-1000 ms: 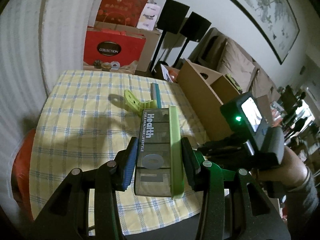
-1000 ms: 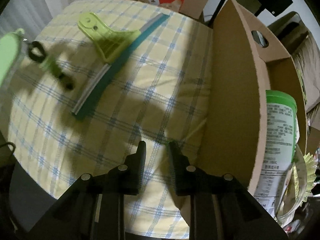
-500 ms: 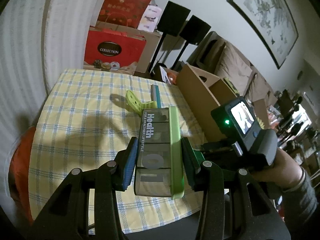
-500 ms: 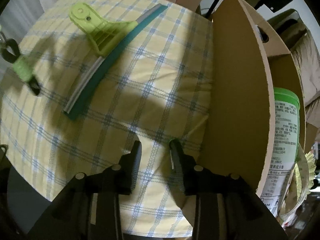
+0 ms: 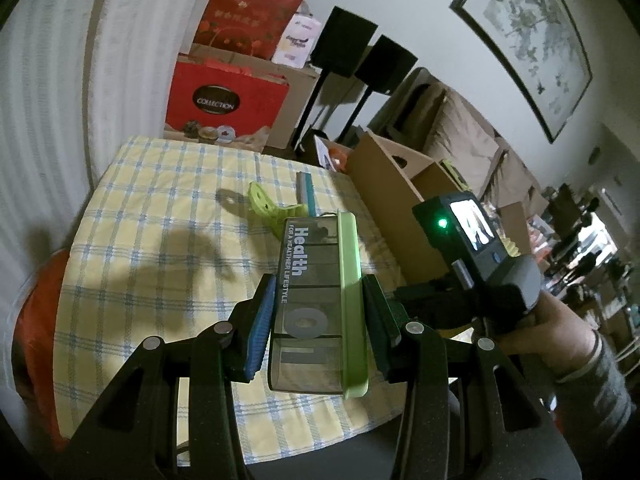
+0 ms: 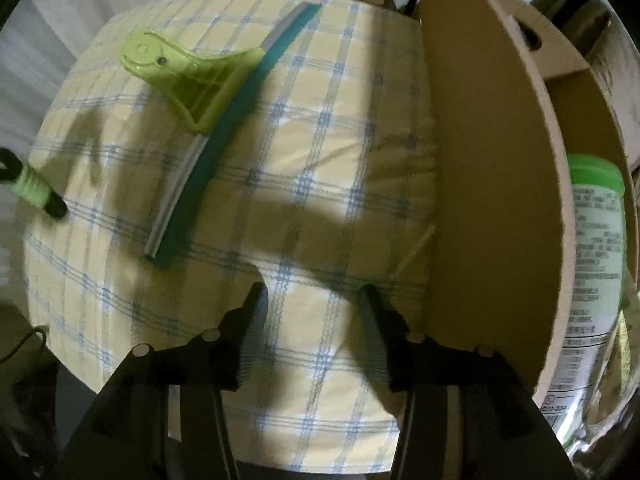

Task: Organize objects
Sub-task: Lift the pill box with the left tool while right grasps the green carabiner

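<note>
— Pill box (image 5: 318, 304), where is it sitting right now?

— I am gripping it in my left gripper (image 5: 318, 312). The two fingers are pressing on its long sides, the blue pad (image 5: 262, 326) against the smoky grey face and the other pad against the light green edge. It is hanging above the checked tablecloth (image 5: 160, 248), with the word "Health" printed along it and reading sideways.

— And what is lying past it on the cloth?

— A light green squeegee (image 5: 280, 206) with a teal blade is lying flat, farther along the cloth than the pill box. In the right wrist view that same squeegee (image 6: 208, 108) is resting up and to the left of my right gripper (image 6: 312, 328), well apart from it.

— What is your right gripper doing?

— Its fingers are standing wide apart with nothing between them, hovering over the near part of the tablecloth (image 6: 304, 184). At the far left edge of that view a small green and black piece (image 6: 34, 192) is showing, blurred; I cannot tell what it is.

— And to the right?

— A cardboard box (image 6: 492, 200) is standing just beside the cloth's right edge, close to my right finger. Inside it a canister with a green lid (image 6: 596, 248) is leaning.
</note>
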Demonstrator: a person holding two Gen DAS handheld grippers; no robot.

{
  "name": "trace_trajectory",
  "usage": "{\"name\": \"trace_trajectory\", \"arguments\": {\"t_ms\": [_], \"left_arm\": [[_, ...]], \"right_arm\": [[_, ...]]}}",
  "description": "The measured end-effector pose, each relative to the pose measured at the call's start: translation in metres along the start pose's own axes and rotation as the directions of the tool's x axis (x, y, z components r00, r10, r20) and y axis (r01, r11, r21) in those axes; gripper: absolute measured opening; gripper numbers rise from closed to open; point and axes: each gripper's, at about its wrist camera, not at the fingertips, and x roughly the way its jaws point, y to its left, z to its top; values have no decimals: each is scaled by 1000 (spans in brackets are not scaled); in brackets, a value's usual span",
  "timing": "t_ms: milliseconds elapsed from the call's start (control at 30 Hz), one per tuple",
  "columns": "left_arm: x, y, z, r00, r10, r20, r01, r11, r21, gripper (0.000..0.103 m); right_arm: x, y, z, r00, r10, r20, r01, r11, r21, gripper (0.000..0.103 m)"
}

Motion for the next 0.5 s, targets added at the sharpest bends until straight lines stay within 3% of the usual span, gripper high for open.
{"name": "trace_trajectory", "arguments": {"t_ms": [100,267,400,500], "left_arm": [[1,-4,1,1000,0,-6,0,1000,16,40],[3,-7,1,1000,-12,-3,12,1000,20,40],[5,-11,-4,1000,-1,-2,1,999,36,40],[7,-13,-6,1000,-4,0,4,999,35,40]], "right_arm": [[-23,-3,-8,996,6,86,-6,1000,2,46],[-63,-16,-14,964,115,239,-131,990,51,48],[-91,-21,-20,902,278,330,-328,939,104,48],[-102,-12,-18,833,411,370,-485,864,132,51]]}}
